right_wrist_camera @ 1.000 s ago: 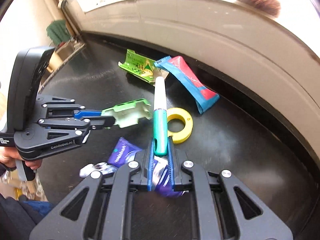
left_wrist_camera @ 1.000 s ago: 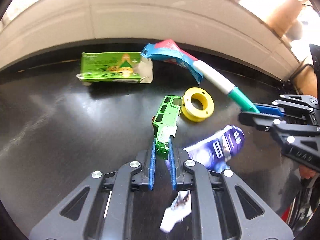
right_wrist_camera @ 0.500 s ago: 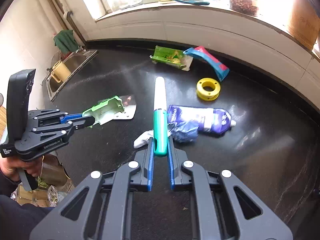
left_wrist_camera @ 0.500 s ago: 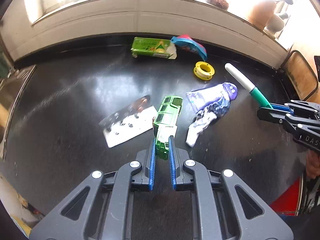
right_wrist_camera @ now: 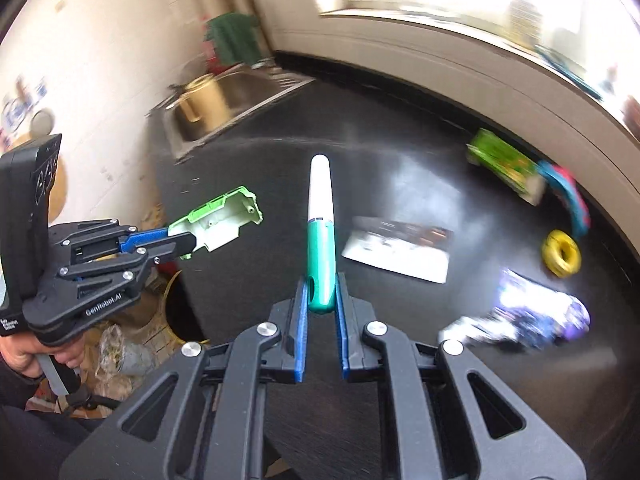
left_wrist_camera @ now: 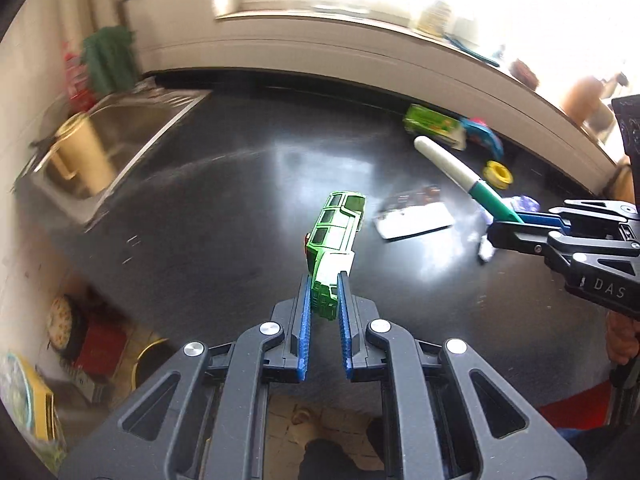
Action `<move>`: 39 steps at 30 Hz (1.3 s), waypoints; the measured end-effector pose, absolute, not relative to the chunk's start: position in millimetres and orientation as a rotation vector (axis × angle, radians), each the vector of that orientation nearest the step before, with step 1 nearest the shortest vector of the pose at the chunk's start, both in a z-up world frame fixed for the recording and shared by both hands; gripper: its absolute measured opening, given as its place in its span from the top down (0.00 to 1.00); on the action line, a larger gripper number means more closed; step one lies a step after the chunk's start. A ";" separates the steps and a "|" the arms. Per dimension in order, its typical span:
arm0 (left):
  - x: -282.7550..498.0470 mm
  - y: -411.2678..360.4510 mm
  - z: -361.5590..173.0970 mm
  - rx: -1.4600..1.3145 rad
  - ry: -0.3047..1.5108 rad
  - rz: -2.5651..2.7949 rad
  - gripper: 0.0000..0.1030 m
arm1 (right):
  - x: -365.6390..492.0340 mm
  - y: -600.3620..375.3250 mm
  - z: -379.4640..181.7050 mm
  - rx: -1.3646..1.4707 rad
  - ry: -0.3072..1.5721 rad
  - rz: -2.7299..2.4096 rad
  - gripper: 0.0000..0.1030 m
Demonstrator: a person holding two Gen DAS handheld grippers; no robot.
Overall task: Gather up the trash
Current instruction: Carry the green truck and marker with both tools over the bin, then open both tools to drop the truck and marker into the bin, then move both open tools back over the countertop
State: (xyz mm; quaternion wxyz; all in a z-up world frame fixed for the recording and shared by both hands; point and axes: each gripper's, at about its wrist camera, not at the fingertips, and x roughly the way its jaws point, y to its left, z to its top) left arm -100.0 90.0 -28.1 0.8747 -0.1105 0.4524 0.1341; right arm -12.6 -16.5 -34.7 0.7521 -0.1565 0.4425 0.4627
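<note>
Left wrist view: the left gripper [left_wrist_camera: 324, 280] is clenched on the rear end of a green toy car with white window panels [left_wrist_camera: 334, 240], which sticks out forward past the blue pads, raised above the glossy black countertop [left_wrist_camera: 224, 216]. Ahead and right of the claw lies a flat white card with a dark printed strip [left_wrist_camera: 414, 216]; farther off, a green printed packet [left_wrist_camera: 432, 124], a blue-and-red wrapper [left_wrist_camera: 482, 136] and a yellow plastic ring [left_wrist_camera: 497, 174] sit near the back wall. At right the right gripper [left_wrist_camera: 504, 224] grasps a teal-and-white marker pen [left_wrist_camera: 460, 178]. Far left, a steel sink [left_wrist_camera: 116, 140]. Right wrist view: the right gripper [right_wrist_camera: 322, 288] is shut tight on the marker's teal barrel [right_wrist_camera: 321, 240], white cap pointing away. Left of the claw the left gripper [right_wrist_camera: 180, 242] holds the toy car [right_wrist_camera: 218, 222] underside up, a hand [right_wrist_camera: 28, 356] on its handle. To the right lie the card [right_wrist_camera: 400, 248], ring [right_wrist_camera: 561, 253] and a crumpled purple foil wrapper [right_wrist_camera: 532, 316].
</note>
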 end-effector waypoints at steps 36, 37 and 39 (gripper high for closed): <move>-319.6 288.5 -166.8 -0.599 1.133 0.701 0.69 | -190.1 291.9 -164.6 -0.738 1.236 1.315 0.87; -318.6 288.8 -168.8 -0.597 1.136 0.700 0.49 | -187.6 291.7 -163.0 -0.730 1.233 1.302 0.80; -317.7 287.5 -169.8 -0.579 1.132 0.722 0.33 | -182.7 288.6 -156.0 -0.690 1.230 1.309 0.55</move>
